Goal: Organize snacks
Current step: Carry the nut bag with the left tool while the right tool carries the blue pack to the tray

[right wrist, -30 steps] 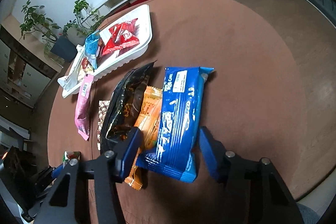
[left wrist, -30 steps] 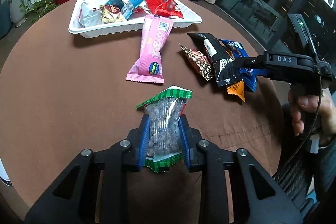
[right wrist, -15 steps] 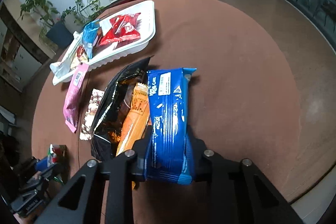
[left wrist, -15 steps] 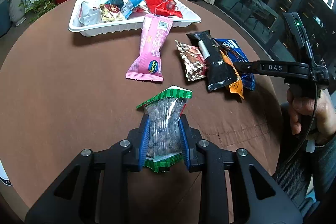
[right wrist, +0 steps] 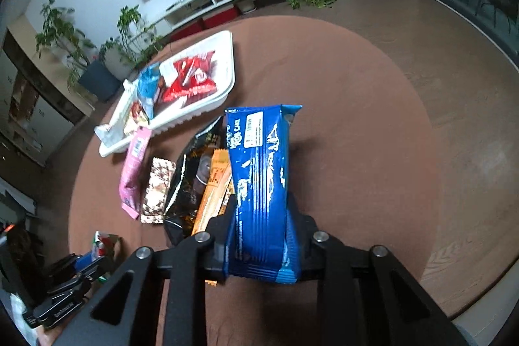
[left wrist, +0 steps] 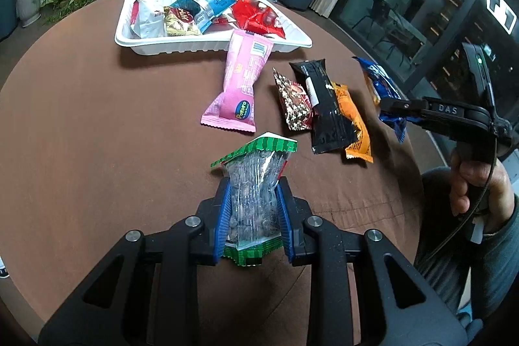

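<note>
We see the left gripper (left wrist: 253,216) clamped on a clear green-edged seed packet (left wrist: 256,184) at the lower centre of the left wrist view, its long axis running along the fingers and its green crimped top pointing up the frame toward the white tray (left wrist: 207,44). The right gripper (right wrist: 262,235) grips a blue biscuit packet (right wrist: 261,177) by its near end; the packet's long axis runs up the frame, barcode end farthest from the fingers (tilted slightly to the left). In the left wrist view the same blue packet appears lifted off the brown table (left wrist: 97,119) at the right. Lying on the table, long axes pointing roughly toward the tray, are a pink packet (left wrist: 241,86) with its far end touching the tray rim, a speckled packet (left wrist: 293,101), a black packet (left wrist: 324,109) and an orange packet (left wrist: 353,125) partly under the black one.
</note>
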`<action>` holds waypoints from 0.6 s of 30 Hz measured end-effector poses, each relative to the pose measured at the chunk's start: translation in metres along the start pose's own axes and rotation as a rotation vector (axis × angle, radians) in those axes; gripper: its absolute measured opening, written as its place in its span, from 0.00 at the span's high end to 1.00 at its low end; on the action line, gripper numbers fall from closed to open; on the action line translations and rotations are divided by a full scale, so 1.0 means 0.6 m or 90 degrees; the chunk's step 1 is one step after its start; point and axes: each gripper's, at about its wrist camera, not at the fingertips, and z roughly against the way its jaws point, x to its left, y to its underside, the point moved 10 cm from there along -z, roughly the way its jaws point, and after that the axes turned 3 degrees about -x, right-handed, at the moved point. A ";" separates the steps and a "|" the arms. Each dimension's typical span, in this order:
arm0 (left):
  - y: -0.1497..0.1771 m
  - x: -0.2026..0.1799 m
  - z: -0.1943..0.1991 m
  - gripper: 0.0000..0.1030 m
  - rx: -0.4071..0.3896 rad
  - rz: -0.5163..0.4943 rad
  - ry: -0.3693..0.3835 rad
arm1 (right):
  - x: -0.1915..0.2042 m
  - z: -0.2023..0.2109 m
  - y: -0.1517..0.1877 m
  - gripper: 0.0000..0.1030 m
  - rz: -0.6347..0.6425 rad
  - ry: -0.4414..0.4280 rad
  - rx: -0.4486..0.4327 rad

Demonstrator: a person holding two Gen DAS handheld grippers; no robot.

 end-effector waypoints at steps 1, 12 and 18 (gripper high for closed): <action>-0.001 0.000 0.001 0.76 -0.002 0.003 0.003 | 0.000 0.003 0.001 0.73 -0.005 -0.006 0.000; -0.028 0.028 0.033 0.76 -0.041 0.064 0.034 | -0.020 0.029 -0.018 0.73 -0.059 -0.048 -0.017; -0.084 0.101 0.081 0.76 -0.095 0.107 0.021 | -0.103 0.073 -0.095 0.73 -0.116 -0.011 -0.083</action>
